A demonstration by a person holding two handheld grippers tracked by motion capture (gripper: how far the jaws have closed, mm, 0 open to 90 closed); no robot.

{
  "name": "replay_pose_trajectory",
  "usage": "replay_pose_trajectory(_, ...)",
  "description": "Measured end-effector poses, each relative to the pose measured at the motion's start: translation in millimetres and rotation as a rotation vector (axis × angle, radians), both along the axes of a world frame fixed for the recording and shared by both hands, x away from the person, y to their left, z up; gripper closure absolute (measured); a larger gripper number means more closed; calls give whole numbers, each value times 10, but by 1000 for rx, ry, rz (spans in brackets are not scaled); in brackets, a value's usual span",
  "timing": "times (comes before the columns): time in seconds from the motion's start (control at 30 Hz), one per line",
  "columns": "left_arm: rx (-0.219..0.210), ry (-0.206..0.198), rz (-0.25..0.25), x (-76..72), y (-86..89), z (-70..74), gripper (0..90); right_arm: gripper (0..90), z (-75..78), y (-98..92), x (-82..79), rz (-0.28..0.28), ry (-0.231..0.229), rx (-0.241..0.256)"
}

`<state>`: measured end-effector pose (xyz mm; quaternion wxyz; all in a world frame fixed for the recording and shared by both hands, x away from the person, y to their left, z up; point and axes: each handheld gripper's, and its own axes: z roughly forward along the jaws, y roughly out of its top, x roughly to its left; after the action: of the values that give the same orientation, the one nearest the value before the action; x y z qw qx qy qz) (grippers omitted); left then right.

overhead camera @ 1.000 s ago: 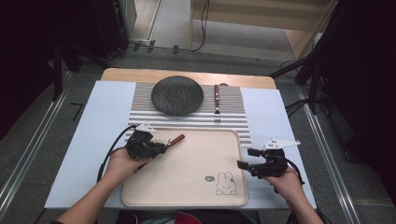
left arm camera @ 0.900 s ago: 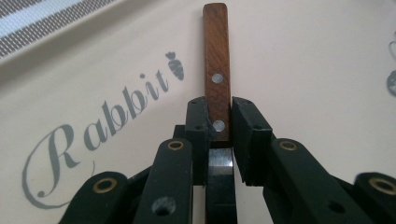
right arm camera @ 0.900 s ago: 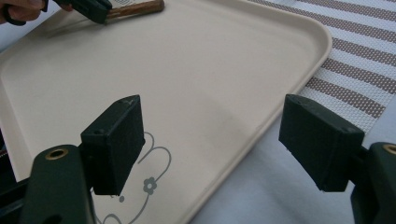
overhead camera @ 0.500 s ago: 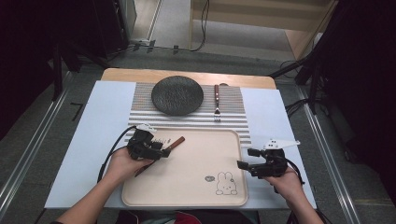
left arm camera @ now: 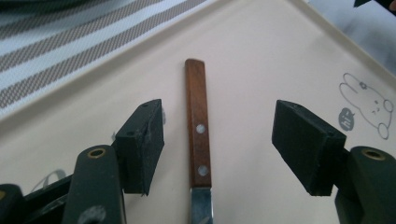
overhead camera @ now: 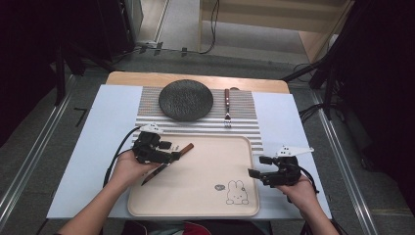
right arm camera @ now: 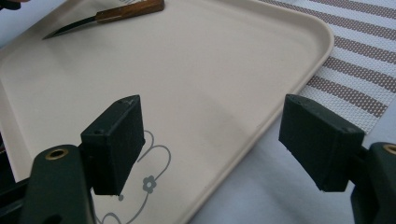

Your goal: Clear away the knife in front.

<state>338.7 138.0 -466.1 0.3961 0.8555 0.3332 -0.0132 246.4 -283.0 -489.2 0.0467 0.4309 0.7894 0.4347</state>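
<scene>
1. Left gripper view: the knife (left arm camera: 198, 135) lies flat on the tray (left arm camera: 261, 56), between the left gripper's (left arm camera: 217, 144) wide-open jaws.
2. The right gripper (overhead camera: 262, 172) waits at the tray's right edge, jaws open too.
3. If the jaws close off-centre, the knife could slide or spin away.

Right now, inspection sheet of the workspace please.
Surface: table with pale cover; striped mat at the far side.
Job's things: knife lying flat on the tray, wooden handle between the open jaws, untouched.
Clutter: dark plate and fork on the mat.
Grippers: left gripper open around the knife handle; right gripper open, over the tray's corner, holding nothing.
Cables: one trails from the left gripper.
Surroundings: floor cables behind the table.
</scene>
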Motion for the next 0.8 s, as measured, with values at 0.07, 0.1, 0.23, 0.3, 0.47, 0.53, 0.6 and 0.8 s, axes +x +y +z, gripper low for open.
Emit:
replay_pose_trajectory(0.07, -4, -8, -11, 1, -30, 15, 346, 203, -1, 2, 0, 0, 0, 0)
replay_pose_trajectory(0.1, -3, -10, -16, 0, -50, 21, 346, 203, -2, 2, 0, 0, 0, 0)
replay_pose_trajectory(0.23, 5, -13, -33, 16, -146, 17, 346, 204, -3, 0, -1, 1, 1, -1)
replay_pose_trajectory(0.3, 13, -18, -42, 23, -189, 16, 346, 203, -4, 0, -2, -2, 1, 1)
replay_pose_trajectory(0.47, 30, -18, -64, 43, -304, -3, 347, 203, -5, -5, -2, -2, 1, 1)
replay_pose_trajectory(0.53, 39, -19, -69, 48, -354, -21, 348, 203, -6, -5, -2, -2, 1, 0)
replay_pose_trajectory(0.6, 43, -16, -81, 58, -393, -38, 348, 203, -6, -5, -3, -2, 1, 0)
replay_pose_trajectory(0.8, 54, -12, -102, 72, -521, -84, 350, 204, -6, -7, -4, -1, -1, -1)
